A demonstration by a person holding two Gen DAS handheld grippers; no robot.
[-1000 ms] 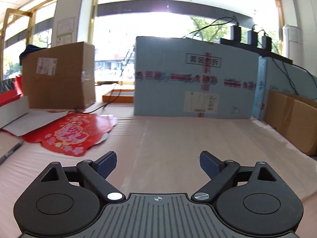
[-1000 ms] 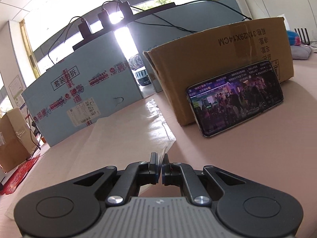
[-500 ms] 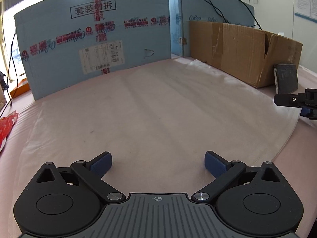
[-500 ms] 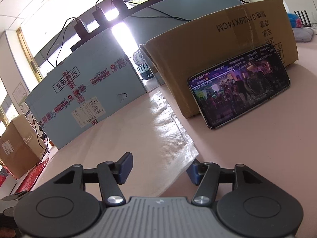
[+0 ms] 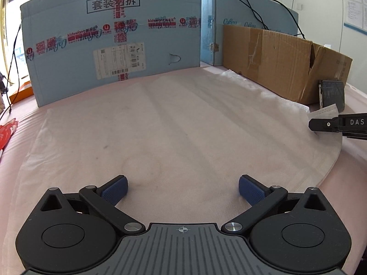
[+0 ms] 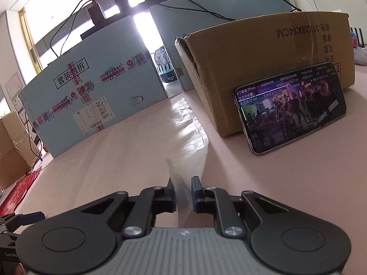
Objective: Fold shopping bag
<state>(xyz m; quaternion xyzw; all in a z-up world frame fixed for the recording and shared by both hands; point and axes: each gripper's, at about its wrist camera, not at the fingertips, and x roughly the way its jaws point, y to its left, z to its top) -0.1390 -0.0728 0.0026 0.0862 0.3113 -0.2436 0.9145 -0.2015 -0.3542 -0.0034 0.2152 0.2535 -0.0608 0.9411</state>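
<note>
The counter (image 5: 353, 183) is wide and covered in pink. On it my shopping bag (image 5: 174, 126) lies spread out flat, right in front of my left tool and reaching over to the brown box (image 5: 275, 68) on the far side. Behind it stands a big blue box (image 5: 114, 45). A phone (image 6: 291, 107) leans on the brown box.

The bag is thin, white cloth. I think it is very light and floppy, not stiff at all. It will sag and wrinkle when I lift it, and it cannot break. It may slide on the smooth counter if I push it, so I should lift, not drag.

My left tool (image 5: 182, 189) is spread as wide as it goes, with its 2 blue pads low over the near edge of the bag and nothing between them.

My right tool (image 6: 184, 190) is closing on a thin strip at the bag's right edge (image 6: 181, 190). The strip stands between the 2 pads. A small gap seems to show beside it, so I cannot be sure the pinch is tight yet.

The best places to hold are the edges and corners. The flat middle gives the pads nothing to pinch. With 1 tool at each end of the near edge, I could carry that edge over to the far one.
</note>
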